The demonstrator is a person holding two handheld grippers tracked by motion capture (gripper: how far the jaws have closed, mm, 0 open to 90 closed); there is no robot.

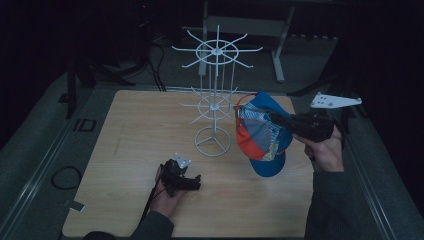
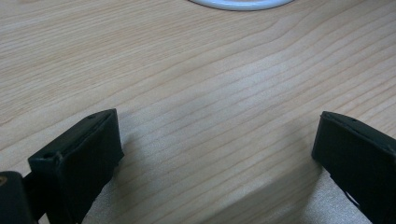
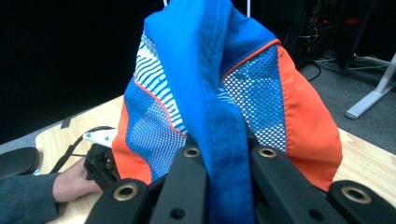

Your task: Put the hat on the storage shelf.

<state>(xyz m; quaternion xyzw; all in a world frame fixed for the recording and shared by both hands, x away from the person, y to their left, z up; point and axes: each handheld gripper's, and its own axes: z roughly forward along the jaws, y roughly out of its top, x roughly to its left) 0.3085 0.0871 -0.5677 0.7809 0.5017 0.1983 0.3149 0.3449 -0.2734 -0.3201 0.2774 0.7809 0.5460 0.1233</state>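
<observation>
A blue and orange mesh cap [image 1: 260, 135] hangs in the air to the right of a white wire display stand [image 1: 215, 75]. My right gripper [image 1: 280, 121] is shut on the cap [image 3: 219, 84]; in the right gripper view its jaws pinch the blue band between them. The cap's brim [image 1: 270, 165] points down toward the table. My left gripper [image 1: 197, 182] rests low on the wooden table [image 1: 140, 135] in front of the stand. In the left gripper view its fingers [image 2: 79, 154] stand wide apart over bare wood, with nothing between them.
The stand's round base [image 1: 212, 141] sits on the table's middle; its rim [image 2: 238, 3] edges the top of the left gripper view. Wire arms spread out at two heights. A white desk frame [image 1: 280, 55] and cables lie on the dark floor behind.
</observation>
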